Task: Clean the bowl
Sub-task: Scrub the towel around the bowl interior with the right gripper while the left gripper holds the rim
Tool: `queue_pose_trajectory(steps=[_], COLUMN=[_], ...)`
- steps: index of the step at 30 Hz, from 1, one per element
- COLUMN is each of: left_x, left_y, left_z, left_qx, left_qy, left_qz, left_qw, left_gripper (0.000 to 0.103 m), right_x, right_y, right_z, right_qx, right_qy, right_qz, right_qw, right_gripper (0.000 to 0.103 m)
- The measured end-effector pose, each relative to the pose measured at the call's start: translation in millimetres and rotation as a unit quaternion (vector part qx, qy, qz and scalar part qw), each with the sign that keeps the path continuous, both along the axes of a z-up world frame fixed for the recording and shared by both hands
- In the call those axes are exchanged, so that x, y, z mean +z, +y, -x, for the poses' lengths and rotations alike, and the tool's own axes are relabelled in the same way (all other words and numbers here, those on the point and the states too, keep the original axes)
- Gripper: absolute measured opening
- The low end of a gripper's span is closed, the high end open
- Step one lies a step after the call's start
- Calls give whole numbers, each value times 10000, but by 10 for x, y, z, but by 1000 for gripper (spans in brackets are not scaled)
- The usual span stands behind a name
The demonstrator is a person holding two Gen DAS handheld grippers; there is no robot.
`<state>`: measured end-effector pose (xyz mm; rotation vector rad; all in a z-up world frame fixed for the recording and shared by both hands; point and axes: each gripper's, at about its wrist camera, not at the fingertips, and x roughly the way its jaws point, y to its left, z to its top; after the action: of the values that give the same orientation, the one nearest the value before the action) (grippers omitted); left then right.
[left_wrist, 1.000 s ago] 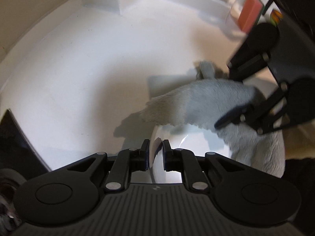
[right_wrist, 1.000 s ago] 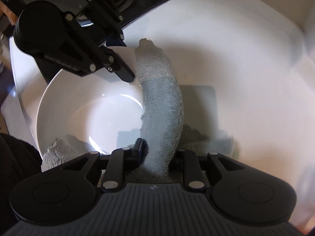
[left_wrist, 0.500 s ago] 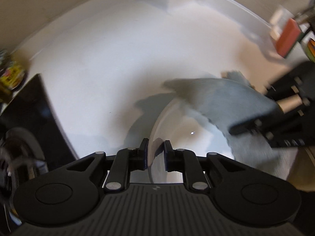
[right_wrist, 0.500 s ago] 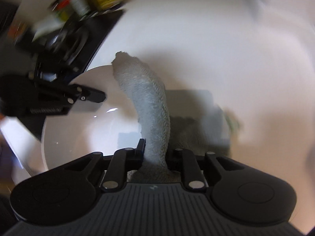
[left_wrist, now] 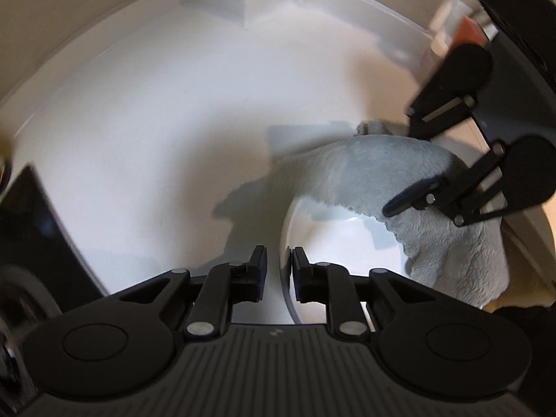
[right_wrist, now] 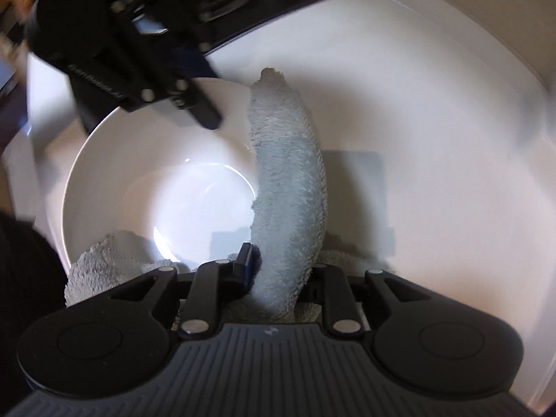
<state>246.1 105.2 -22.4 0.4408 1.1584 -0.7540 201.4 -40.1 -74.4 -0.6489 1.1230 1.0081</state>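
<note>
A white bowl (left_wrist: pixel 333 243) stands on the white counter. Its near rim runs up between the jaws of my left gripper (left_wrist: pixel 278 264), which are opening; there is a gap at the left pad, so nothing is pinched. A grey fluffy cloth (left_wrist: pixel 382 173) is draped over the bowl's far rim. In the right wrist view my right gripper (right_wrist: pixel 281 267) is shut on the cloth (right_wrist: pixel 288 180), though its jaws are easing open. The cloth lies along the right side of the bowl (right_wrist: pixel 139 187), and my left gripper (right_wrist: pixel 205 111) is at the far rim.
A black hob (left_wrist: pixel 34 243) lies at the left of the counter (left_wrist: pixel 173 121). A white upstand (left_wrist: pixel 243 7) closes the back corner. An orange block (left_wrist: pixel 469 34) in a clear holder stands at the top right. A dark sleeve (right_wrist: pixel 21 278) fills the lower left.
My left jaws have spread apart and no longer pinch the bowl's rim. The right gripper still holds the cloth against the bowl's side. Both views swung aside and back.
</note>
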Motion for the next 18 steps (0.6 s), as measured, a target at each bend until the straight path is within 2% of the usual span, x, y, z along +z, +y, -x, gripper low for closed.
queue_pose_trajectory(steps=[3,5,6,8,10,12,15,18], left_x=[24,30,32,35,35,35,33,54], left_y=[-95,-126,-124,-70,-22,6,-15,53], left_z=[-50,-27,-17,-11,30,95,206,127], left_qx=[-176,-149,-100,138,404,638,628,522], left_qy=[-43,-89,-108,-75,-135,-259,-438,-130], left_qz=[-121,-320,-359,-263,-195,-179,-260,-134], left_qw=[9998,9993,9992,9995,9989,9975,9967,9985], left_gripper=[15,15,14,13,14,16,19,17], right_x=[6,20,25,27,9,-5,-24,-75], right_y=[36,51,38,-49,-170,-247,-322,-442], right_z=[-138,-191,-206,-194,-116,70,312,279], right_qx=[209,-15,-246,-1052,-1969,-2524,-2827,-2787], right_qy=[106,39,14,35,170,139,73,401], right_qz=[-81,-157,-214,-369,-484,-504,-630,-895], right_qw=[9997,9999,9995,9938,9791,9662,9571,9554], right_gripper=[16,15,15,15,15,17,18,17])
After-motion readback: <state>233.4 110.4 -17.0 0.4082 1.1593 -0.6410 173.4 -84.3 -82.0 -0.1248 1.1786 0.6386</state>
